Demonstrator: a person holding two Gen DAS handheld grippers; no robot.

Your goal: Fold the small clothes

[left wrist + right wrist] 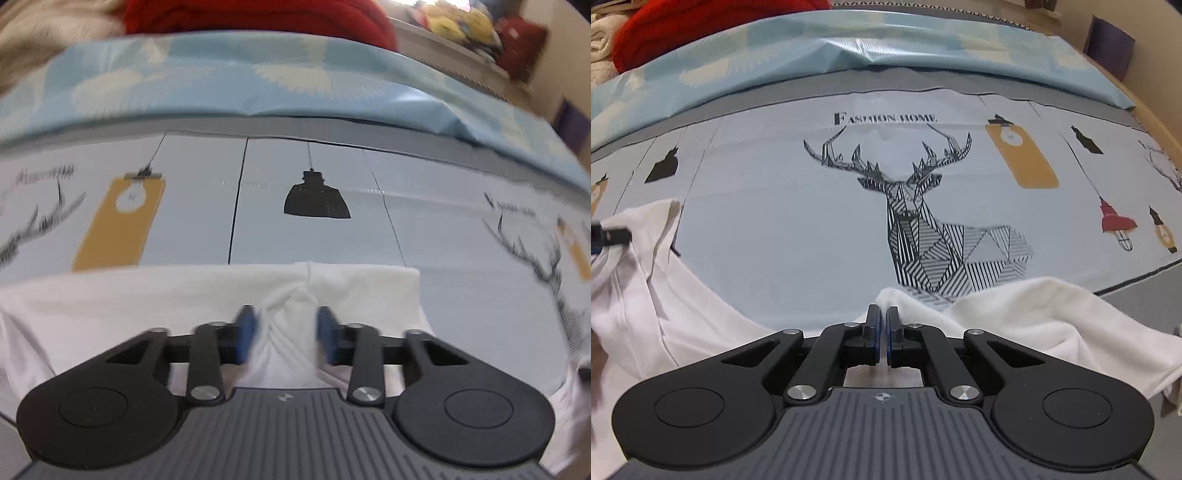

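Item: one white garment [207, 295], small, lying on the pale printed tablecloth [783, 221] in front of you. Your left gripper [286, 334] points down at it with its jaws apart; a raised ridge of the white cloth stands in the gap between the blue pads [246, 332], and the picture is too blurred to say whether either pad presses on it. The garment's far edge runs straight across just beyond those fingertips. Your right gripper [883, 334] has its jaws drawn together, with a peak of the white cloth rising at the tips; the fabric appears pinched there, though the contact itself is hidden. From that peak the cloth falls away to the right in loose folds. Behind the tablecloth: a light blue sheet [849, 44], then a red fabric heap [255, 14].
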